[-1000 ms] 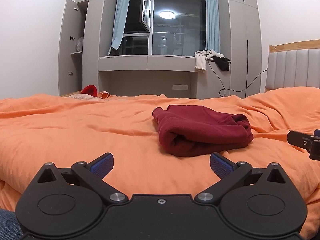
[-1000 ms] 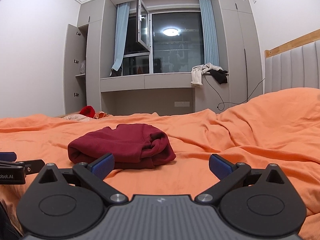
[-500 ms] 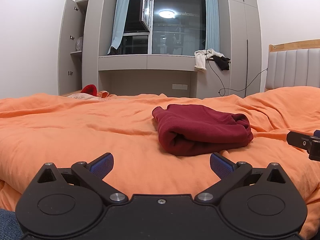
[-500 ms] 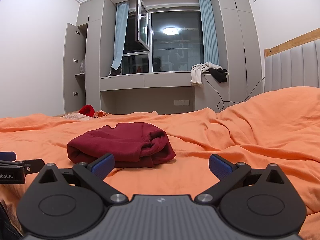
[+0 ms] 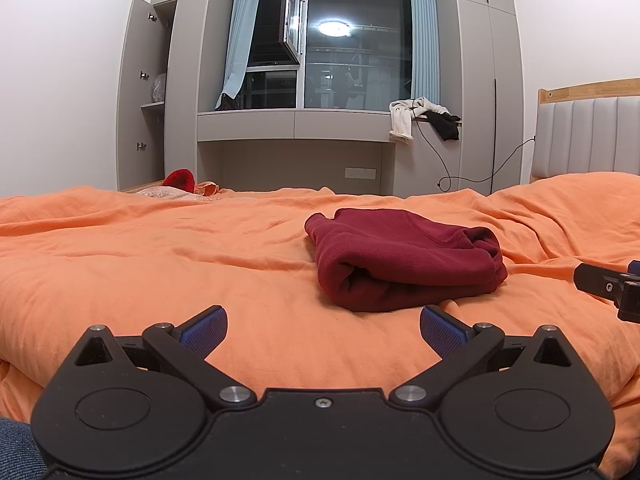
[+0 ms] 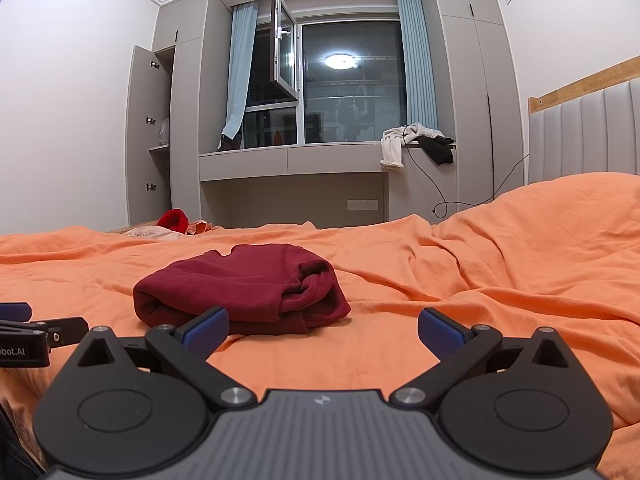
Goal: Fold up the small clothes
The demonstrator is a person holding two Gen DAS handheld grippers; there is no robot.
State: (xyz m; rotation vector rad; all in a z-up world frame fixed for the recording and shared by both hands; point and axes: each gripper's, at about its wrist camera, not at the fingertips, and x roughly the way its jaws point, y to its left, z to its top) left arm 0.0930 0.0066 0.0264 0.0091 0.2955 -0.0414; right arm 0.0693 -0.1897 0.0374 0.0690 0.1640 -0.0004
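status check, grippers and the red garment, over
Left gripper open, empty. Right gripper open, empty. Maroon garment folded on orange duvet, untouched. Nothing in the way.

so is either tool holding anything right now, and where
Nothing is held. The left tool and right tool are both open and empty, short of the folded maroon garment on the bed.

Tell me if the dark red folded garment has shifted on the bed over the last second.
No. The dark red folded garment lies in the same spot on the orange duvet, same folds, same offset from the headboard. Both grippers hover open, clear of it.
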